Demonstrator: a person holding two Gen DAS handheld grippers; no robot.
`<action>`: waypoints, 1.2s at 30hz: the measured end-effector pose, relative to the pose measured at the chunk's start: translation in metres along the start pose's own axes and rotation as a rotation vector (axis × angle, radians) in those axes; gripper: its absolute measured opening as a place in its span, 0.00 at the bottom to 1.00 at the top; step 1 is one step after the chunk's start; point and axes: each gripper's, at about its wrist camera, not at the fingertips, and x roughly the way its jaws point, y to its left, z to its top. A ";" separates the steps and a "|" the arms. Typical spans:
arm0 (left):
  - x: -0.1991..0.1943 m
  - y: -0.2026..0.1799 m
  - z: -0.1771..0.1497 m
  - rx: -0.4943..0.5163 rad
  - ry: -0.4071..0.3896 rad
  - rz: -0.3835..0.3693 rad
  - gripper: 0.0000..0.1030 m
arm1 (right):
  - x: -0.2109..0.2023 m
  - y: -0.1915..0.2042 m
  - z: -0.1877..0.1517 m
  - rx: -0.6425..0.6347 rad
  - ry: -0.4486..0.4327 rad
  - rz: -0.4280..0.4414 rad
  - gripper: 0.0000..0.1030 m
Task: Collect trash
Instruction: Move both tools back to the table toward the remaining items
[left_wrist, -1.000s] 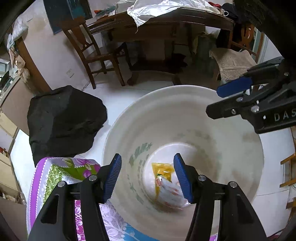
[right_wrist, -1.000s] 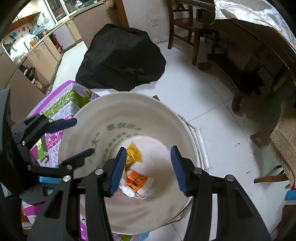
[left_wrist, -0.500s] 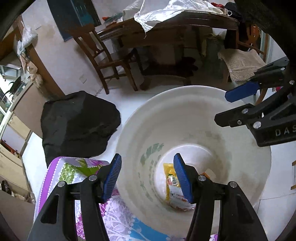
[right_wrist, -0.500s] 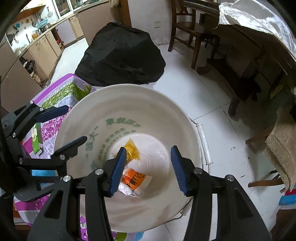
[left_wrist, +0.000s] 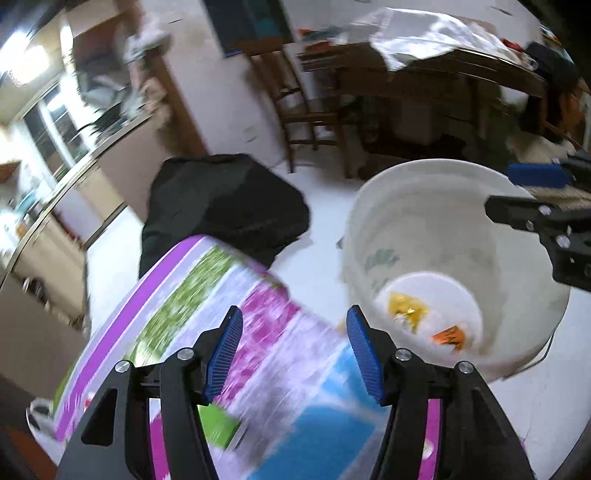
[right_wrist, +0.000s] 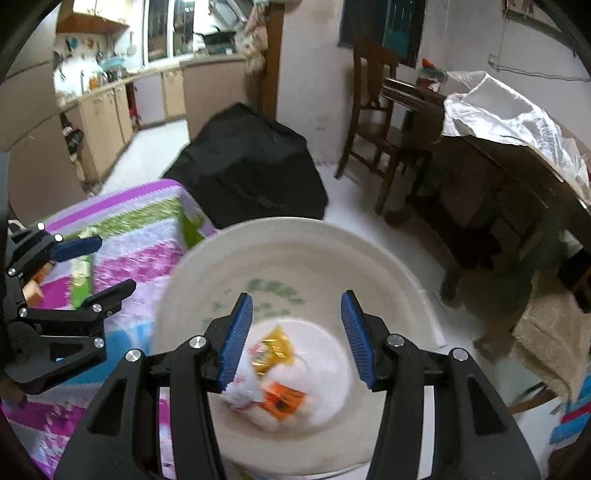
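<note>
A white plastic bucket (right_wrist: 373, 254) stands on the floor; it also shows in the left wrist view (left_wrist: 436, 192). On its bottom lie a yellow wrapper (right_wrist: 275, 347), an orange wrapper (right_wrist: 282, 400) and a white wrapper (right_wrist: 243, 384). My right gripper (right_wrist: 297, 339) is open and empty above the bucket's mouth. My left gripper (left_wrist: 293, 354) is open and empty above the floral table cover (left_wrist: 258, 332), left of the bucket. A green packet (right_wrist: 83, 278) lies on the cover near the left gripper.
A black covered heap (right_wrist: 251, 166) sits on the white floor behind the table. A wooden chair (right_wrist: 373, 107) and a dark wooden table with a white sheet (right_wrist: 509, 110) stand to the right. Kitchen cabinets (right_wrist: 110, 110) line the far left wall.
The left gripper has swung left, off the bucket's mouth and over the floral cover. The right gripper has tilted up and stays above the bucket. Both stay open.
</note>
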 end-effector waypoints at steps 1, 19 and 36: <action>-0.004 0.005 -0.007 -0.015 0.001 0.009 0.58 | -0.001 0.006 -0.003 0.009 -0.018 0.012 0.48; -0.052 0.085 -0.127 -0.221 0.049 0.158 0.71 | -0.003 0.112 -0.048 0.024 -0.060 0.195 0.70; -0.123 0.143 -0.240 -0.506 0.014 0.191 0.80 | -0.028 0.188 -0.076 -0.115 -0.131 0.272 0.94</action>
